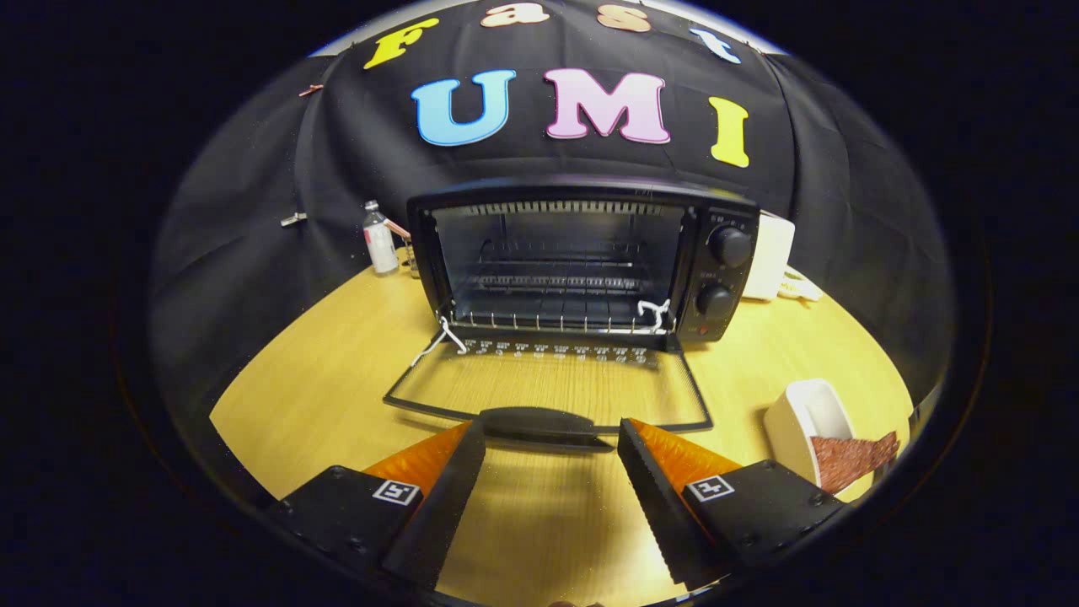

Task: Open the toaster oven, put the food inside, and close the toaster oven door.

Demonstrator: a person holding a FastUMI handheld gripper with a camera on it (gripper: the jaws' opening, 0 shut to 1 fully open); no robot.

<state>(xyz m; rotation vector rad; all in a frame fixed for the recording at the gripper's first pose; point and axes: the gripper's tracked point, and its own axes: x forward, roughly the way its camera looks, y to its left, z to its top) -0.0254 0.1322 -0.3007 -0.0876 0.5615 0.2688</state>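
Gripper (551, 438) was held low and level, pointed forward, both fingers (438, 497) spread wide apart, nothing gripped between them, jaws stood parted with serrated inner faces turned toward each other, tips free of contact.

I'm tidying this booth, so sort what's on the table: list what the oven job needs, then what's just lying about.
Needed for the job:
toaster oven, its door folded down open
food in the white dish
gripper, fingers open, just short of the door handle

Lying about:
bottle left of the oven
white appliance right of it
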